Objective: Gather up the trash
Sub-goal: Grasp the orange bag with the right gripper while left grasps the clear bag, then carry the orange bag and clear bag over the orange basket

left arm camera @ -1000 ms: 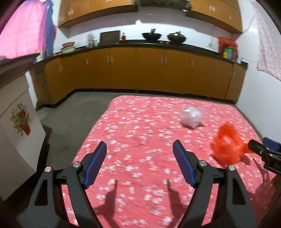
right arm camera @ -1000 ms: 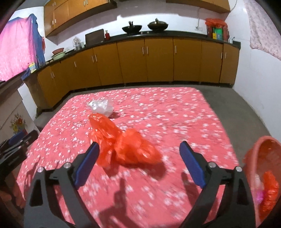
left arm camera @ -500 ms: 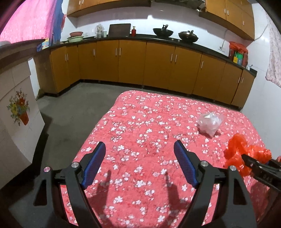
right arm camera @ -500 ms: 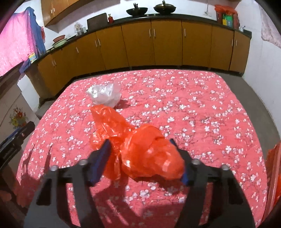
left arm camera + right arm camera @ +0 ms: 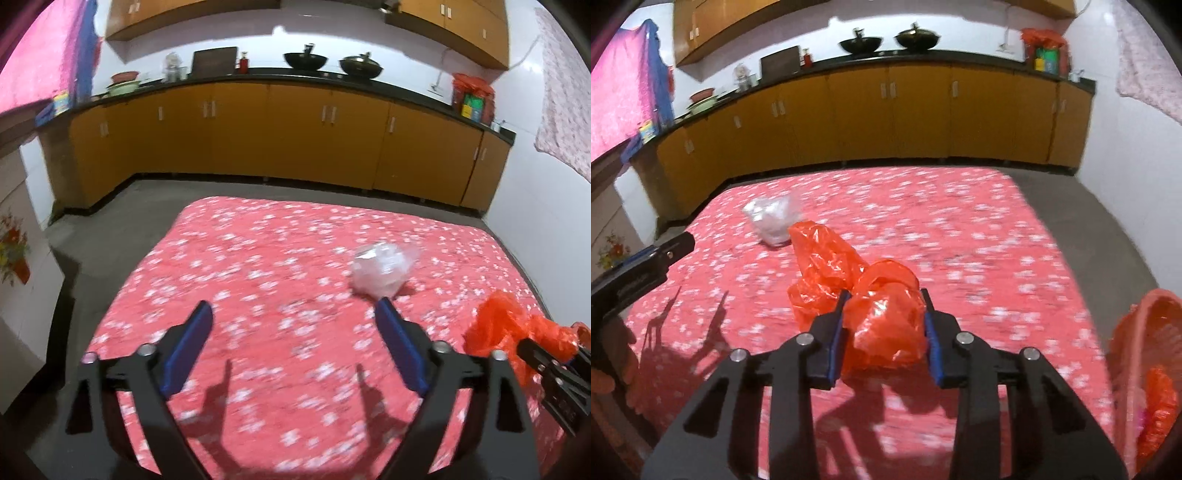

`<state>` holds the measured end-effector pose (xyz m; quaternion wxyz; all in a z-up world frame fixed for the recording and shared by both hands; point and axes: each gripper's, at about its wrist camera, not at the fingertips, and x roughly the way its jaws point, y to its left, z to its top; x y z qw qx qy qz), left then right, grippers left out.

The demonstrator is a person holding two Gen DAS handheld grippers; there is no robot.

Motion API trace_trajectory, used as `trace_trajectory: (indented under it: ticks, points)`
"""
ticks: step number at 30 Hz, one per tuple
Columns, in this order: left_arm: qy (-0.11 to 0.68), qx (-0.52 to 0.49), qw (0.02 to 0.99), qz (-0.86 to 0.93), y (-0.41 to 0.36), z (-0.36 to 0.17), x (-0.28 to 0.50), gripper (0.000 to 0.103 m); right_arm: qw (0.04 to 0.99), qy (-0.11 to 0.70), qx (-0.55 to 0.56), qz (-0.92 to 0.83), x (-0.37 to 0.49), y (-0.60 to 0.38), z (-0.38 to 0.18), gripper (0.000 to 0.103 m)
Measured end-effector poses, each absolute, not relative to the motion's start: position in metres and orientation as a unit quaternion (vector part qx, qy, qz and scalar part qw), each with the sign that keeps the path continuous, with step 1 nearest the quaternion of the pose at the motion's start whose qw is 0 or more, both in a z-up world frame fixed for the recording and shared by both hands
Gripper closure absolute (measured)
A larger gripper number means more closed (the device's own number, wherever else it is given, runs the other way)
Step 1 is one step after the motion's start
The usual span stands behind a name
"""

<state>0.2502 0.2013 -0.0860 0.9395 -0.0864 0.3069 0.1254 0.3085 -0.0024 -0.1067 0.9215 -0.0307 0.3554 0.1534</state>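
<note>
Two grippers are working over our flowered red cloth (image 5: 979, 229) | right gripper (image 5: 884, 325) is closing, pads squeezing the orange bag (image 5: 882, 328) | left gripper (image 5: 291, 343) is opening with nothing between its jaws | clear bag (image 5: 380, 273) is lying just beyond it | we are seeing a basket (image 5: 1137, 332) at right

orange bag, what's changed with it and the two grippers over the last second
The right gripper moved in around the orange plastic bag and is closing on it; its pads now press the crumpled plastic, where a second ago the jaws stood wide and short of it. The left gripper swung toward the clear plastic bag, jaws opening, nothing between them. Both bags lie where they were on the floral cloth.
</note>
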Motion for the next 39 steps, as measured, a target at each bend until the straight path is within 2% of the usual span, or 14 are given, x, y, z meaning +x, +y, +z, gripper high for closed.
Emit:
trace_trajectory:
  ticks: [11, 17, 22, 24, 30, 39]
  points:
    - [0.356, -0.030, 0.929, 0.098, 0.162, -0.099, 0.333, 0.012, 0.927, 0.360, 0.004, 0.106, 0.310, -0.065, -0.107, 0.067]
    - [0.384, -0.041, 0.918, 0.090, 0.165, -0.107, 0.357, 0.030, 0.922, 0.370, 0.025, 0.110, 0.316, -0.071, -0.114, 0.067]
    - [0.389, -0.028, 0.918, 0.077, 0.158, -0.108, 0.360, 0.033, 0.921, 0.372, 0.031, 0.115, 0.317, -0.073, -0.117, 0.067]
    - [0.396, -0.028, 0.915, 0.069, 0.156, -0.110, 0.363, 0.052, 0.920, 0.373, 0.033, 0.115, 0.317, -0.073, -0.118, 0.067]
    - [0.396, -0.040, 0.915, 0.065, 0.159, -0.111, 0.363, 0.072, 0.920, 0.374, 0.035, 0.115, 0.315, -0.073, -0.117, 0.067]
    - [0.387, -0.054, 0.918, 0.065, 0.161, -0.104, 0.339, 0.077, 0.925, 0.363, 0.036, 0.108, 0.303, -0.081, -0.102, 0.067]
